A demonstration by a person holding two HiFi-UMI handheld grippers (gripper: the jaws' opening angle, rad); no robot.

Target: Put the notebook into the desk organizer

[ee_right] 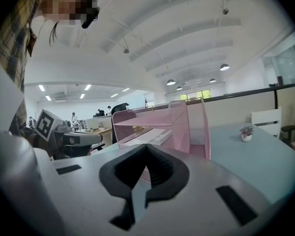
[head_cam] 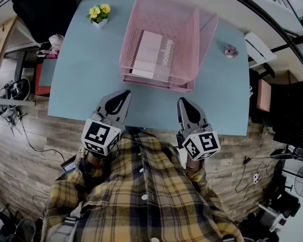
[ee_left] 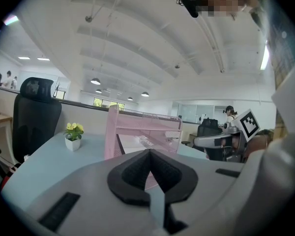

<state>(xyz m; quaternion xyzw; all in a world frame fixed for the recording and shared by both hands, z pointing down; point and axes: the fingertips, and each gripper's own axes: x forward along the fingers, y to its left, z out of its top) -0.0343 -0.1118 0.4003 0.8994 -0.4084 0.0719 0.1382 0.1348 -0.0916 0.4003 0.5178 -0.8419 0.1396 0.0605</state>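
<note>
A pale pink notebook [head_cam: 154,54] lies flat inside the pink wire-mesh desk organizer [head_cam: 206,42], which stands toward the far side of the pale blue desk [head_cam: 78,74]. The left gripper [head_cam: 125,94] and right gripper [head_cam: 184,101] hover over the desk's near edge (apart from the organizer), each with jaws pressed together on nothing. A small white pot of yellow flowers [head_cam: 99,15] sits far left.
</note>
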